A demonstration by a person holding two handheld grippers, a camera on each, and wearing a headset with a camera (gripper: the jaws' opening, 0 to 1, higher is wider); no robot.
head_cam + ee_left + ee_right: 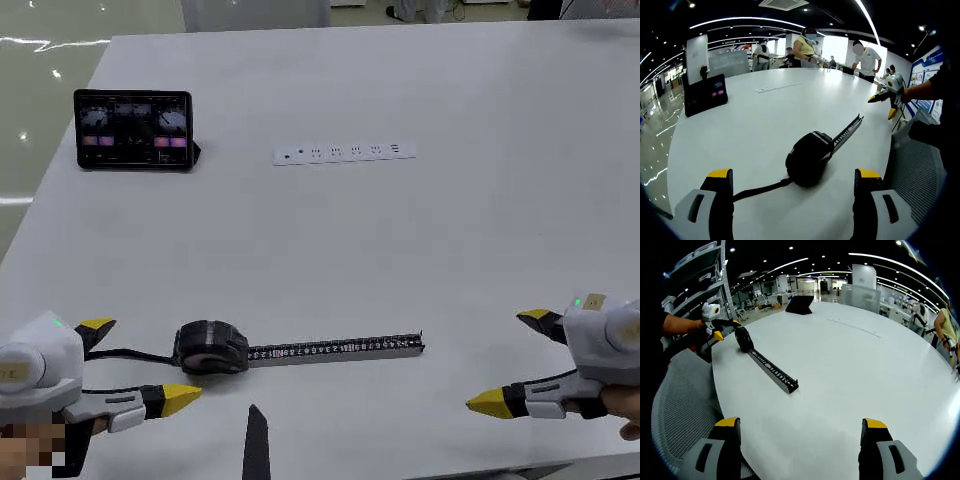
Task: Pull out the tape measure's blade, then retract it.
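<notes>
The blade [335,348] already lies drawn out flat on the table [400,230], so we judge retraction to be the step in hand. To do it well we should close the left claw [142,361] squarely across the black case [211,347] to pin it. Then we let the blade run in under control (a whipping end hook [420,343] could kick the case round), the right claw [508,360] guiding the hook if needed. We cannot tell whether a lock holds the blade out.

Both claws stand released, grasping nothing. The left claw sits low just beside the case, opposite the blade, its jaws either side of the wrist strap [130,354]. The right claw hangs well apart from the case, beyond the hook, pointing back toward it.
</notes>
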